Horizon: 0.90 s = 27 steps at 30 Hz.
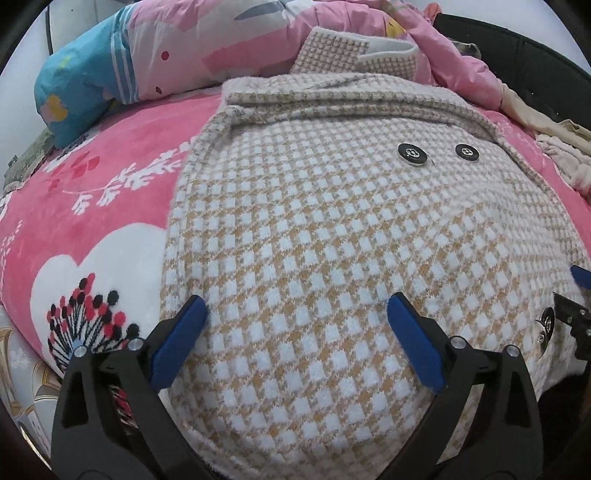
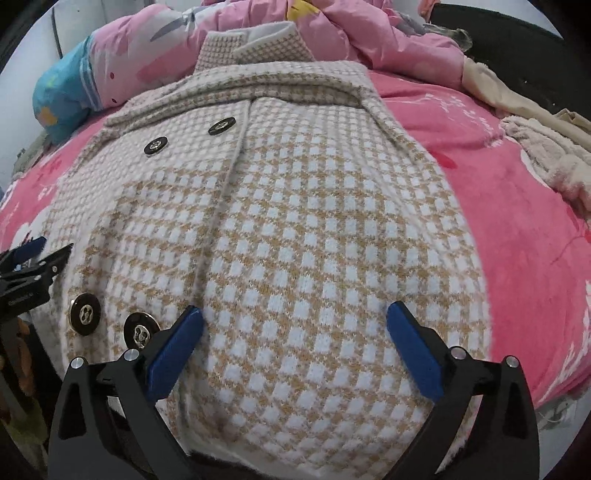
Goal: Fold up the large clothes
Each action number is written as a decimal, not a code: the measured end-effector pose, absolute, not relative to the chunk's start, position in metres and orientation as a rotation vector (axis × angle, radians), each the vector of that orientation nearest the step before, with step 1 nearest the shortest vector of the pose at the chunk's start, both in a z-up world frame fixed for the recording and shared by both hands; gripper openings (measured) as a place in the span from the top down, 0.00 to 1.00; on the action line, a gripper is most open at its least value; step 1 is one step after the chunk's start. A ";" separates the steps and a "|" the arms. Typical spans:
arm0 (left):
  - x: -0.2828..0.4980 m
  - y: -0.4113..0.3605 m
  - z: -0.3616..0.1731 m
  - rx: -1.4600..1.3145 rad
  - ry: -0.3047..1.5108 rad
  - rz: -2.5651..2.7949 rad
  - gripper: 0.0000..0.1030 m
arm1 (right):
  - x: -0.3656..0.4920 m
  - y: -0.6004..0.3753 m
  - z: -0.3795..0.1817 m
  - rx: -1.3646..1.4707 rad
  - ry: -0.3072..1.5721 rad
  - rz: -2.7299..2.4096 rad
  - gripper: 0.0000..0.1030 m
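Note:
A tan-and-white houndstooth coat (image 1: 314, 240) lies flat on a pink floral blanket (image 1: 110, 177), front up, with black buttons (image 1: 412, 153). It also fills the right wrist view (image 2: 295, 229), with its collar at the far end and buttons (image 2: 85, 314) near the left. My left gripper (image 1: 297, 314) is open, its blue-padded fingers spread just above the coat's near part. My right gripper (image 2: 295, 317) is open the same way over the coat's near hem. Each gripper shows at the edge of the other's view: the right one (image 1: 576, 299) and the left one (image 2: 29, 258).
A rolled pink and blue quilt (image 1: 155, 59) lies at the far end of the bed. Beige and pale pink clothes (image 2: 546, 147) are piled at the far right. A dark headboard or frame (image 2: 509, 33) runs behind them.

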<state>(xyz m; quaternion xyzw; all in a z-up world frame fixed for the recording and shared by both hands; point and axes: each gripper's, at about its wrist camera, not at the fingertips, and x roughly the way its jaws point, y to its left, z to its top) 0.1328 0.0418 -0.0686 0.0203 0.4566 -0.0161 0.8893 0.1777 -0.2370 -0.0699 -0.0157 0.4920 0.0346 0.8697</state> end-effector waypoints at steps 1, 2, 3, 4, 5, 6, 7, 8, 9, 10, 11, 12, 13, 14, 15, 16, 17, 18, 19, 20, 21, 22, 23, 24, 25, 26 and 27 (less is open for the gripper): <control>0.135 0.041 -0.068 0.045 0.951 -0.034 0.08 | 0.178 -0.238 -0.070 -0.029 1.035 0.071 0.06; 0.135 0.041 -0.068 0.048 0.954 -0.035 0.08 | 0.178 -0.238 -0.070 -0.028 1.040 0.073 0.06; 0.136 0.041 -0.068 0.047 0.956 -0.035 0.08 | 0.178 -0.238 -0.070 -0.028 1.041 0.075 0.06; 0.135 0.040 -0.068 0.046 0.953 -0.031 0.08 | 0.179 -0.239 -0.070 -0.027 1.042 0.077 0.06; 0.134 0.039 -0.069 0.054 0.945 -0.029 0.08 | 0.178 -0.239 -0.070 -0.026 1.041 0.077 0.06; 0.134 0.042 -0.068 0.060 0.942 -0.034 0.08 | 0.179 -0.239 -0.070 -0.028 1.040 0.077 0.06; 0.134 0.042 -0.068 0.064 0.937 -0.031 0.08 | 0.179 -0.239 -0.070 -0.029 1.038 0.076 0.06; 0.134 0.042 -0.068 0.070 0.930 -0.029 0.08 | 0.178 -0.239 -0.070 -0.026 1.036 0.075 0.06; 0.134 0.041 -0.067 0.072 0.927 -0.026 0.08 | 0.176 -0.239 -0.070 -0.022 1.033 0.074 0.06; 0.133 0.040 -0.068 0.071 0.925 -0.025 0.08 | 0.176 -0.239 -0.070 -0.022 1.030 0.075 0.06; 0.135 0.042 -0.067 0.064 0.928 -0.027 0.08 | 0.177 -0.240 -0.070 -0.026 1.032 0.078 0.06; 0.133 0.041 -0.069 0.066 0.929 -0.028 0.08 | 0.176 -0.239 -0.070 -0.027 1.032 0.079 0.06; 0.132 0.040 -0.069 0.062 0.932 -0.030 0.08 | 0.176 -0.239 -0.070 -0.029 1.035 0.079 0.06; 0.133 0.040 -0.069 0.059 0.934 -0.034 0.08 | 0.176 -0.239 -0.069 -0.030 1.039 0.078 0.06; 0.131 0.040 -0.070 0.056 0.935 -0.035 0.08 | 0.176 -0.238 -0.069 -0.030 1.043 0.077 0.06; 0.131 0.040 -0.070 0.056 0.934 -0.033 0.08 | 0.177 -0.238 -0.069 -0.031 1.047 0.075 0.06; 0.131 0.039 -0.070 0.055 0.934 -0.035 0.08 | 0.177 -0.237 -0.069 -0.033 1.051 0.072 0.06; 0.131 0.040 -0.069 0.056 0.934 -0.033 0.08 | 0.177 -0.237 -0.069 -0.035 1.053 0.070 0.06; 0.132 0.040 -0.069 0.057 0.933 -0.033 0.08 | 0.178 -0.236 -0.069 -0.037 1.054 0.069 0.06; 0.132 0.041 -0.069 0.056 0.933 -0.034 0.08 | 0.178 -0.236 -0.069 -0.038 1.054 0.068 0.06; 0.132 0.041 -0.069 0.055 0.934 -0.033 0.08 | 0.178 -0.236 -0.069 -0.037 1.055 0.067 0.06; 0.132 0.041 -0.069 0.055 0.934 -0.032 0.08 | 0.179 -0.236 -0.069 -0.037 1.055 0.067 0.06; 0.132 0.041 -0.069 0.055 0.933 -0.033 0.08 | 0.179 -0.235 -0.069 -0.038 1.055 0.068 0.06; 0.132 0.041 -0.069 0.054 0.932 -0.033 0.08 | 0.178 -0.236 -0.069 -0.038 1.054 0.067 0.06; 0.132 0.042 -0.070 0.054 0.931 -0.033 0.08 | 0.178 -0.236 -0.069 -0.038 1.053 0.067 0.06; 0.132 0.041 -0.069 0.054 0.929 -0.033 0.08 | 0.178 -0.235 -0.069 -0.038 1.051 0.067 0.06; 0.131 0.041 -0.069 0.055 0.927 -0.034 0.08 | 0.178 -0.235 -0.069 -0.037 1.049 0.065 0.06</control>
